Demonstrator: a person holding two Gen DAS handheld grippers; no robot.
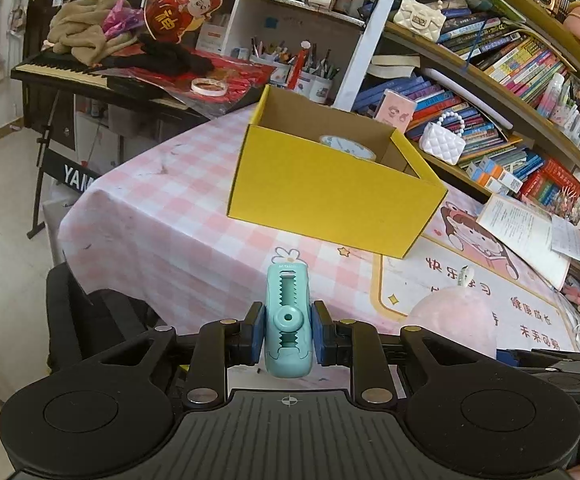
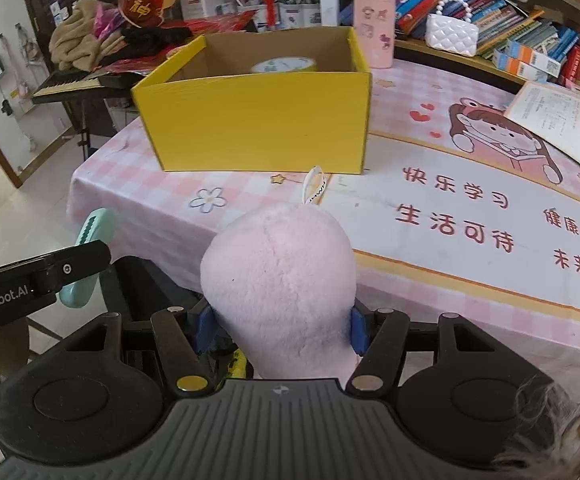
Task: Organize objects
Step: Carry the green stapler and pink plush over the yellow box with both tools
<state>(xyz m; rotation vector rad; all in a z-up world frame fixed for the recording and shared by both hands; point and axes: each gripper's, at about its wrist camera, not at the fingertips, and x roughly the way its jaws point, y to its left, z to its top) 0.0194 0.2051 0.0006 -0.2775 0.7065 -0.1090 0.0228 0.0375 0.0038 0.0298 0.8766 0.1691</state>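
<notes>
- Objects for tidying are already in both hands: the left gripper (image 1: 288,334) is clamped narrow on a small mint-green stationery gadget (image 1: 288,320), held upright between the blue pads (image 1: 258,334), probably so it can be dropped end-first.
- Just beside it, to its right, the right gripper (image 2: 282,330) squeezes a pink plush toy (image 2: 280,276); the soft body bulges above the jaws, and its white loop tag (image 2: 314,186) sticks up on the far side. Gripping low on the plush looks sensible, since the fluff gives way under pressure.
- From the right gripper's view, the left one juts in at the left with the mint gadget showing above and below its black finger, so the two hands are side by side at the near edge of the table.
- Ahead of both grippers lies the pink checked tablecloth (image 1: 162,200) with a cartoon desk mat (image 2: 469,216) off to the right.
- Farther ahead stands the open yellow box (image 2: 258,120), well apart from both grippers. A roll of tape (image 2: 284,66) already lies inside, so I judge this is where things are collected.
- Neither held item is over the box yet; both need carrying forward and above its rim before release.
- Beyond the box are crowded bookshelves (image 1: 509,60) and a keyboard (image 1: 62,70) piled with clothes.
</notes>
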